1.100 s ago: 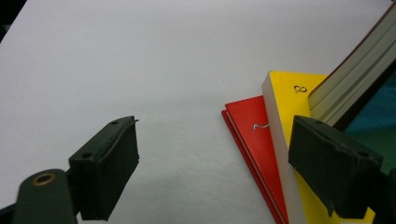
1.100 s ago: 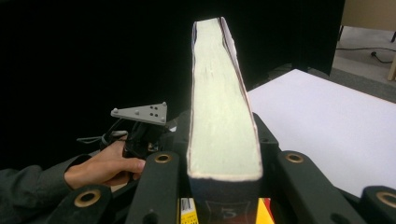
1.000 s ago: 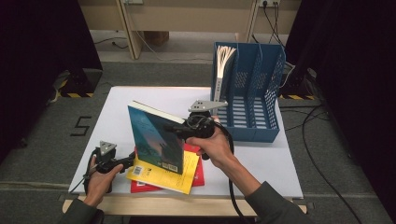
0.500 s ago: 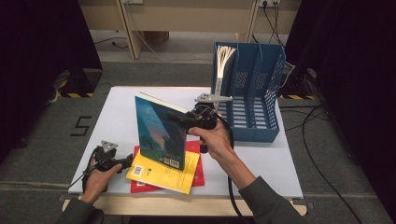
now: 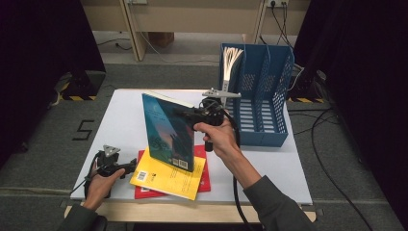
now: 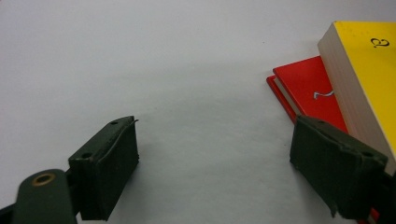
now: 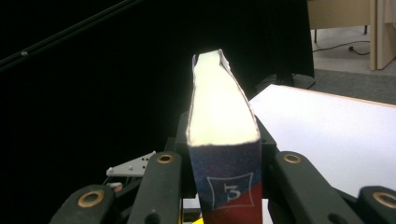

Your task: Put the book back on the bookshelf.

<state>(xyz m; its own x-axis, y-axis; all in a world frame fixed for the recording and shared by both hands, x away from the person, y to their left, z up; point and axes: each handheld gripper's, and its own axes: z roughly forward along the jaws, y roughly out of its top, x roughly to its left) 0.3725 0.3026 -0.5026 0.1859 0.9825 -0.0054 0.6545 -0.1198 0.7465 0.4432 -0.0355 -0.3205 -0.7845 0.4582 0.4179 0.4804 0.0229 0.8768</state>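
A blue-green book [image 5: 168, 132] stands nearly upright above the table, its lower edge over the yellow book [image 5: 166, 175]. My right gripper [image 5: 190, 115] is shut on its upper right edge. In the right gripper view the book [image 7: 224, 140] sits clamped between the jaws, page edge facing the camera. The yellow book lies on a red book [image 5: 202, 180] near the table's front. My left gripper [image 5: 129, 166] rests open on the table just left of that stack. In the left gripper view its fingers [image 6: 105, 165] stand wide apart, with the red book [image 6: 310, 93] and the yellow book [image 6: 364, 70] at the right.
A blue file rack [image 5: 257, 96] with several upright slots stands at the back right of the white table [image 5: 120, 120]; white papers [image 5: 231, 60] sit in its leftmost slot. Cables run over the floor behind and to the right.
The right gripper has tipped the blue-green book from slanted to nearly upright and lifted it slightly toward the rack. The left gripper has stayed put.
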